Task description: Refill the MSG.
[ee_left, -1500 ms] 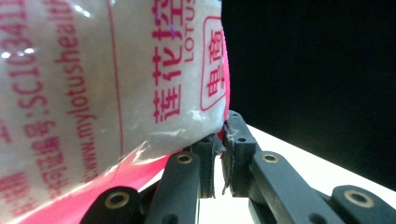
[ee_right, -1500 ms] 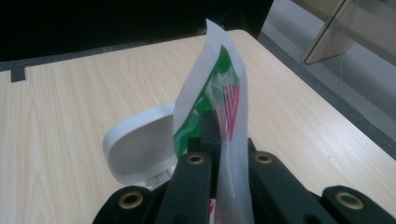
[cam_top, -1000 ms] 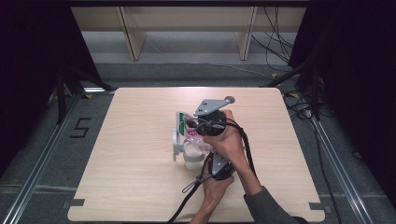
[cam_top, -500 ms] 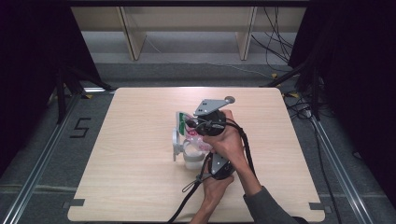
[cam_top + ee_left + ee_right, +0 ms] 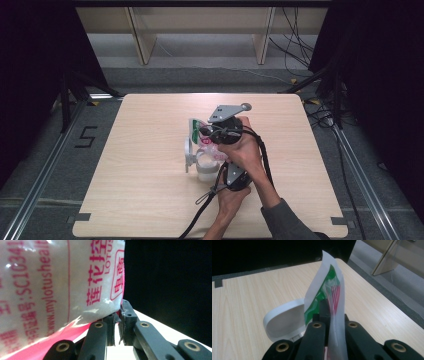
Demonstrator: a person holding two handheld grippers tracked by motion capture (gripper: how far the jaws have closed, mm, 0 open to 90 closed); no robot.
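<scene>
Pinching the top edge of the plastic bag (image 5: 329, 293) with the right gripper (image 5: 329, 315), jaws pressed together on the film. Clamping the bag's lower edge with the left gripper (image 5: 117, 322), holding it over the white container (image 5: 206, 167) mid-table (image 5: 150, 200).

Even overhead light is falling on the bench (image 5: 150, 200), leaving only faint shadows, while the surroundings are staying black. Close to the left tongs (image 5: 117, 322), the white packet (image 5: 50, 290) is glaring and blurring; beyond the right tongs (image 5: 329, 315), the background is softening.
</scene>
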